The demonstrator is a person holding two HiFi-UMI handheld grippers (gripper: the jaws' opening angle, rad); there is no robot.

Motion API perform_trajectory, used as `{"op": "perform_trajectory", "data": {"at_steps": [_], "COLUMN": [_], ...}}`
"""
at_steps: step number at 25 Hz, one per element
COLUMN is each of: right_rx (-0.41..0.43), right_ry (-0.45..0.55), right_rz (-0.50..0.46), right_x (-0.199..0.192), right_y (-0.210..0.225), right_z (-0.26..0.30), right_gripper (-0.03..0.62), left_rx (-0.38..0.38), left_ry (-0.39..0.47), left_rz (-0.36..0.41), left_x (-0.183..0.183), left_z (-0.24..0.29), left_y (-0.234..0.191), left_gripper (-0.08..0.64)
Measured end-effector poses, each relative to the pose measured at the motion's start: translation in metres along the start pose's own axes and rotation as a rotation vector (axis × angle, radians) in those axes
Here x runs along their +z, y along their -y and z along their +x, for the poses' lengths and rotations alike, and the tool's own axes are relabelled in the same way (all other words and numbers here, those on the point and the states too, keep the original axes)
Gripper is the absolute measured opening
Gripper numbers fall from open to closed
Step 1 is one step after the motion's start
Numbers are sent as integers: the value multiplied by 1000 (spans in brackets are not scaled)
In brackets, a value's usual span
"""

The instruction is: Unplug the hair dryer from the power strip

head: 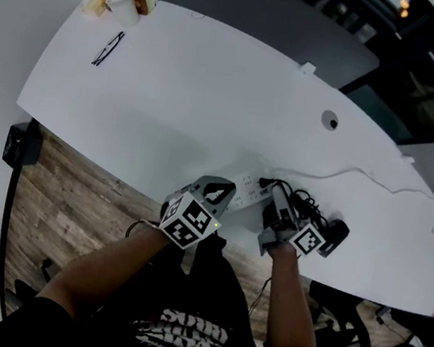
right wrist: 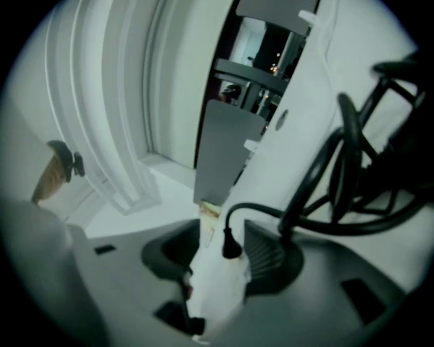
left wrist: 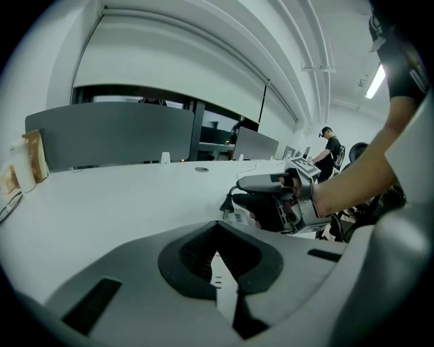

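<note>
Head-down view of a long white worktop [head: 182, 81] with a person's two forearms reaching to its near edge. A white power strip [head: 245, 194] lies there, its long axis running left to right along that edge.

The left claw [left wrist: 218, 268] is clenched on the strip's left end; a thin sliver of white casing shows pinched between its dark pads.

The right claw [right wrist: 220, 254] is released. Its jaws stand apart with the strip and a small black plug [right wrist: 230, 247] between them, and no pad visibly presses the plug.

A black cord [right wrist: 319, 183] rises from the plug and loops away to the right, towards a tangle of cable and a dark body on the worktop (probably the hair dryer [head: 336, 233], partly hidden behind the right claw's marker cube).

The plug sits straight ahead of the right claw, inside its jaws, so that hand is the nearer one. It looks still seated in the strip. The likely next need is to close on the plug and pull it off the strip's face while the left claw holds the strip down.
</note>
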State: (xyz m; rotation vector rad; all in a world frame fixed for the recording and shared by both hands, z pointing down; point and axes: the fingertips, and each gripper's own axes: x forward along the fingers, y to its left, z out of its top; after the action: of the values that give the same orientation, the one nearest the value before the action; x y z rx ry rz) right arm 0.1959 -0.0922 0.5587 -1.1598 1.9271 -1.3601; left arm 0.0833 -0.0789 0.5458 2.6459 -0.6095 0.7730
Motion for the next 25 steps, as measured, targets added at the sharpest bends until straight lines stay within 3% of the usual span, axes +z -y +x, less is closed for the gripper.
{"op": "perform_trajectory", "data": {"at_steps": [8,10,13,18,25], "right_rx": [-93,-141,-186,-111,-65], "right_ry": [255,273,231,144,-94], "right_rz": [419,444,258,-164,-586], "right_x": [18,21,29,23,-35], "right_y": [40,49,36,-21,-46], "right_z": [-7,-10,-7,-10,0], "right_gripper": [207,177,74,63,63], "left_rx": [-10,-11,-10,1,1], "left_ry": [-14,-17,-24,-24,-37], "left_rz": [14,19,10,-11,-9], "left_x": [-3,-4,-5,-7,-15], "left_z": [7,8,9,11,20], "left_y": [11,11,9,4,4], "left_gripper": [25,25,25,25,25]}}
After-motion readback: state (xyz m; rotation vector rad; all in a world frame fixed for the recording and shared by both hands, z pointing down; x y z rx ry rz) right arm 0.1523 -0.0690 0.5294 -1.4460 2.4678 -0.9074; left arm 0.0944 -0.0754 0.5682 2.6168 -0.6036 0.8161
